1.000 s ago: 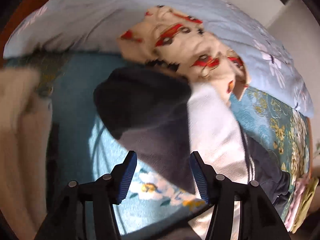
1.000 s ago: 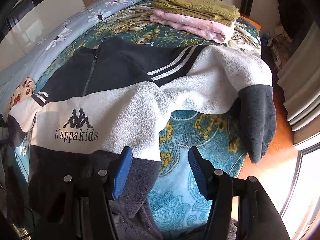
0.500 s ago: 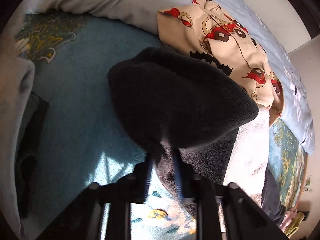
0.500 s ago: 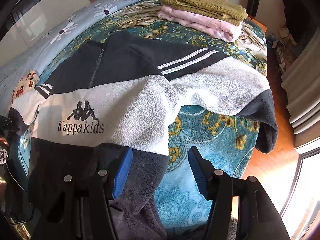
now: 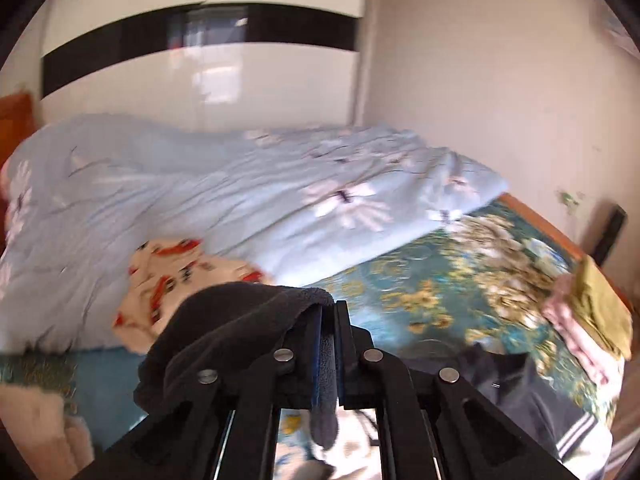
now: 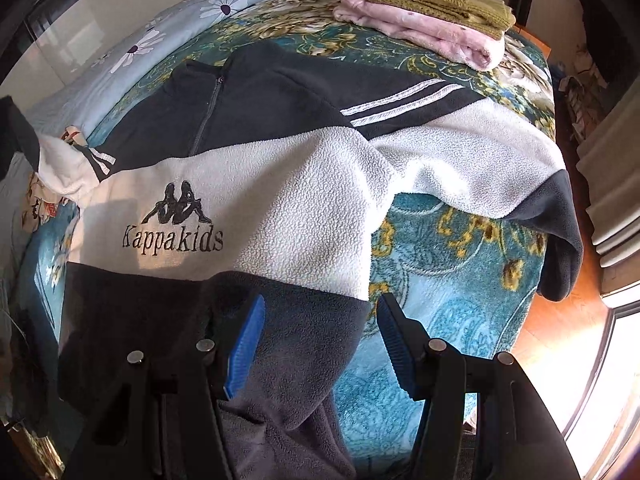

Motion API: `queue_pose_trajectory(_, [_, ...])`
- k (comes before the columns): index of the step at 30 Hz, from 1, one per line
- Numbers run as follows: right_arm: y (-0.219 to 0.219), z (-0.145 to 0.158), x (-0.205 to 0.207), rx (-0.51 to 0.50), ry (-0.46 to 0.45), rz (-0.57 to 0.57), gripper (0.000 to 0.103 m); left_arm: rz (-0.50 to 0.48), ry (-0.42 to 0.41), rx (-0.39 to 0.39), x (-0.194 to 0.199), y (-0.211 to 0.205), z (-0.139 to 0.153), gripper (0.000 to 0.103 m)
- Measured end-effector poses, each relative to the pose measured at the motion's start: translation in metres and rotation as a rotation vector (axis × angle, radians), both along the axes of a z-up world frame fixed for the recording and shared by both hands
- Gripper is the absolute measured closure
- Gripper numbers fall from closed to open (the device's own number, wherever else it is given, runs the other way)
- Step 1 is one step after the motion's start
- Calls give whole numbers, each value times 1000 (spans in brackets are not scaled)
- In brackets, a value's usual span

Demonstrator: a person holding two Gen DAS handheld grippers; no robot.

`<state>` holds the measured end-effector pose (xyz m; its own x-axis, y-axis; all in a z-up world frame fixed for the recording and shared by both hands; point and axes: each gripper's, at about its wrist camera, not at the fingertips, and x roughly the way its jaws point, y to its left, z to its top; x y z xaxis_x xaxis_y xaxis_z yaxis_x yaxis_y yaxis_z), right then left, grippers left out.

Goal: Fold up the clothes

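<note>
The jaws of the left gripper (image 5: 329,320) are pressed together on the dark cuff (image 5: 224,336) of a sleeve, and the soft cloth hangs over the left finger in a thick rounded fold. The jaws of the right gripper (image 6: 320,344) stand wide apart above the dark hem of the fleece sweater (image 6: 280,200), and I cannot tell if the blue pads (image 6: 245,344) touch the cloth.

The sweater lies face up on the bed (image 6: 460,280), its long axis running from the hem near the right gripper to the zipped collar at the far side. It is made of curly fleece in three bands: dark at the hem, white in the middle with a black embroidered logo, dark again at the shoulders with two white stripes. Its one sleeve reaches to the right, and its dark cuff hangs over the edge of the bed. The other sleeve is lifted at the left.

The bed carries a plush teal blanket with yellow flowers. At its far side lies a light blue quilt (image 5: 200,200) with white daisies, and on it a cream cloth with red cars (image 5: 176,272). At the far corner rests a folded stack (image 6: 424,12), a knitted olive piece on a pink one.
</note>
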<state>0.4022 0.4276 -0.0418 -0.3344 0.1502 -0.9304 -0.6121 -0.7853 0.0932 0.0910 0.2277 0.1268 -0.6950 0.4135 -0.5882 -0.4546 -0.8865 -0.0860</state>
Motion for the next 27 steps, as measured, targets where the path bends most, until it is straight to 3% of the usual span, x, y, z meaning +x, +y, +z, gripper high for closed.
queue_pose_trajectory(2, [4,-2,2,-11,4,-11,43,-160,4,-35,16,46,-3,97])
queue_pose_trajectory(8, [22,-3,15,-31,18,-74,43,-440,-177,-229,72,152,-91,98])
queue_pose_trajectory(12, [36,-3,25,-51,37,-129,43,-510,-336,-317,116,151,-148,98])
queue_pose_trajectory(15, [44,-2,23,-76,76,-137,43,-560,-426,-359,132,144,-167,97])
queue_pose_trajectory(18, [51,2,13,-93,129,-116,43,-557,-458,-353,135,127,-165,95])
queue_pose_trajectory(20, [54,10,-3,-86,168,-87,43,-498,-479,-310,126,106,-157,87])
queue_pose_trajectory(23, [58,20,-41,-106,239,-24,40,-328,-478,-278,103,68,-148,72])
queue_pose_trajectory(27, [43,32,-114,-123,289,136,32,-122,-480,-347,68,24,-159,62])
